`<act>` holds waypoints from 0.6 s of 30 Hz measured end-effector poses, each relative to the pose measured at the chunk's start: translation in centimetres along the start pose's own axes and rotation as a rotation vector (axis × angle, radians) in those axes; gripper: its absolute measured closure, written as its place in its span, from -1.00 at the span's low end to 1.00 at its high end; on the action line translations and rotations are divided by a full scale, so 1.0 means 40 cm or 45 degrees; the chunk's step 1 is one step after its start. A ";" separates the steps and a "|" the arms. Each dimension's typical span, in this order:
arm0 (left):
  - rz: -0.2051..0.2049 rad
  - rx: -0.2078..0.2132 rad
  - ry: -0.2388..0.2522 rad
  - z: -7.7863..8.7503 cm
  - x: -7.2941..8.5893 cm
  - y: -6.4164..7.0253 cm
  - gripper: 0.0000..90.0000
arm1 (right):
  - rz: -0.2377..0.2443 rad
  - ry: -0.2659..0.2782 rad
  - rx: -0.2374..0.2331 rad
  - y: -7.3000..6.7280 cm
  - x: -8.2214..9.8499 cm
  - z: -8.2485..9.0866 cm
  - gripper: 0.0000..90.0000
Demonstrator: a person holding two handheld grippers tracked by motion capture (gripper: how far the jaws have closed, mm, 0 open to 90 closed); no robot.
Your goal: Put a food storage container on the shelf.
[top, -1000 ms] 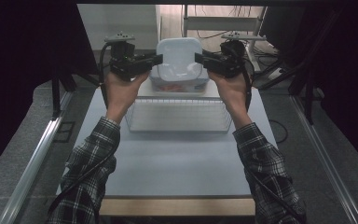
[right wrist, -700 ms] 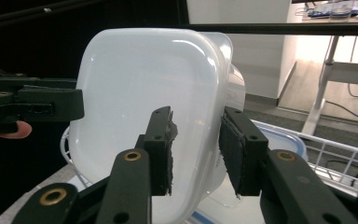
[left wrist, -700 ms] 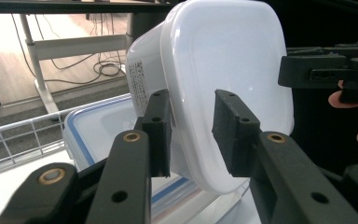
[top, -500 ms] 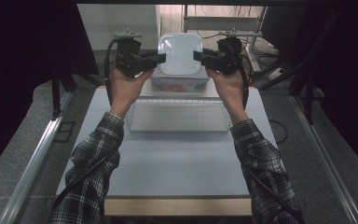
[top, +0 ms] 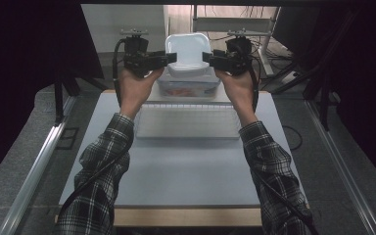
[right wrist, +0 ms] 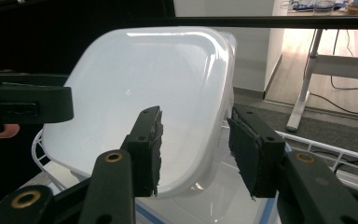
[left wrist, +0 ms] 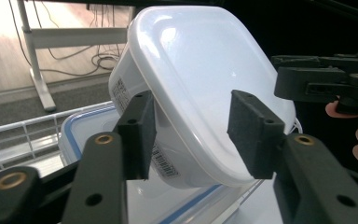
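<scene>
While tilted above a blue-rimmed clear plastic box (top: 188,88), white rounded plastic tub (top: 188,53) clamped between left hand-held gripper (top: 171,58) at 9 o'clock, right hand-held gripper (top: 206,57) at 3 o'clock, both grasping its rim.

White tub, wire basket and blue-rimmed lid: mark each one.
white tub (top: 188,48), high view, its upturned base.
wire basket (top: 188,122), high view, its mesh floor.
blue-rimmed lid (left wrist: 81,133), left gripper view, its top beside the blue edge.

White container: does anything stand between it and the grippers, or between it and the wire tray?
Nothing visible. The left gripper and right gripper clamp opposite edges of the white container, tilted above the blue-sealed box. The wire tray lies nearer the person, the path to it open.
</scene>
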State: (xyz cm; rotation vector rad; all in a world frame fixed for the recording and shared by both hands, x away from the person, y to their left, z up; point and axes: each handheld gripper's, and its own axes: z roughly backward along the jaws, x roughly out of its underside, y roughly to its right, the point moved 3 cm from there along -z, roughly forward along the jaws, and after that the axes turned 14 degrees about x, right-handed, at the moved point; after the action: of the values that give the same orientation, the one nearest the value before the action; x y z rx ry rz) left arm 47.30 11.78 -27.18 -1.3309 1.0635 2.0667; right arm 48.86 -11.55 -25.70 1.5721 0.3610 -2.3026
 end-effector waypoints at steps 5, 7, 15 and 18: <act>-0.041 -0.121 0.006 -0.005 -0.011 -0.008 0.04 | 0.020 -0.003 0.016 -0.009 -0.006 -0.002 0.21; -0.028 -0.092 0.006 -0.008 -0.010 -0.010 0.06 | 0.025 -0.006 0.022 -0.010 -0.008 -0.003 0.21; -0.057 -0.061 -0.030 -0.007 -0.010 0.007 0.26 | 0.025 -0.025 0.015 -0.009 -0.009 0.001 0.26; -0.056 -0.061 -0.042 -0.002 -0.009 0.012 0.26 | 0.034 -0.030 0.016 -0.009 -0.010 0.004 0.27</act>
State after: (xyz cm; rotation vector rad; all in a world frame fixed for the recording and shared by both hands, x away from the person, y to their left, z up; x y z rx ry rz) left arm 47.18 11.43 -26.70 -1.3269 0.9676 2.0870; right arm 48.72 -11.22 -25.28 1.5447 0.3182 -2.3058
